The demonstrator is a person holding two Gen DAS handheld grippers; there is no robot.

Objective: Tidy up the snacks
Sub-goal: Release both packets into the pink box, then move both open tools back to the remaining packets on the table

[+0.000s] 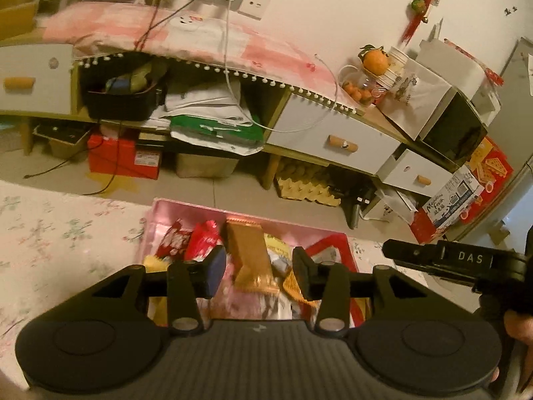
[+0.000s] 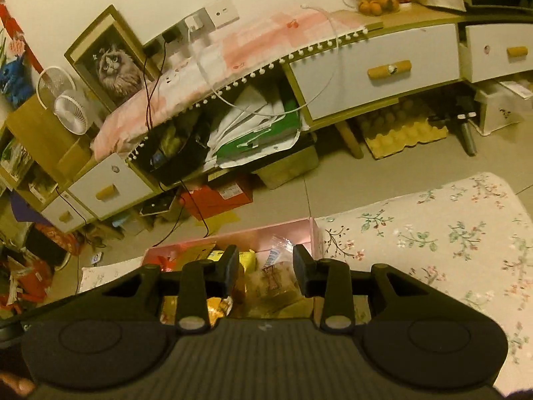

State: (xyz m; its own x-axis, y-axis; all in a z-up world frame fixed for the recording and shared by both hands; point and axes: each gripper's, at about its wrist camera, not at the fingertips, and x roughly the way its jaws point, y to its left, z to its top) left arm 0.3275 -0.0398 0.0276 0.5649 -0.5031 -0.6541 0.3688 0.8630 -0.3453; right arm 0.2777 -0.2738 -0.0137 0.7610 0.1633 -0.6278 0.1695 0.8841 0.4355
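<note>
A pink box (image 1: pixel 186 211) of snacks sits on a floral-cloth table. In the left wrist view it holds red packets (image 1: pixel 186 241), a tall golden-brown packet (image 1: pixel 248 253) and a red-edged packet (image 1: pixel 333 250). My left gripper (image 1: pixel 260 271) is open above the box, the golden-brown packet showing between its fingers, not gripped. My right gripper (image 2: pixel 266 271) is open above the same pink box (image 2: pixel 283 228), over a clear-wrapped brown snack (image 2: pixel 273 280) beside yellow packets (image 2: pixel 246 260). The right gripper's body also shows in the left wrist view (image 1: pixel 446 260).
The floral tablecloth (image 2: pixel 433 233) spreads right of the box. Beyond the table is tiled floor and a low cabinet (image 1: pixel 319 133) with white drawers, bags, egg trays (image 1: pixel 306 186) and a red box (image 1: pixel 123 156) beneath. A microwave (image 1: pixel 453 123) stands at far right.
</note>
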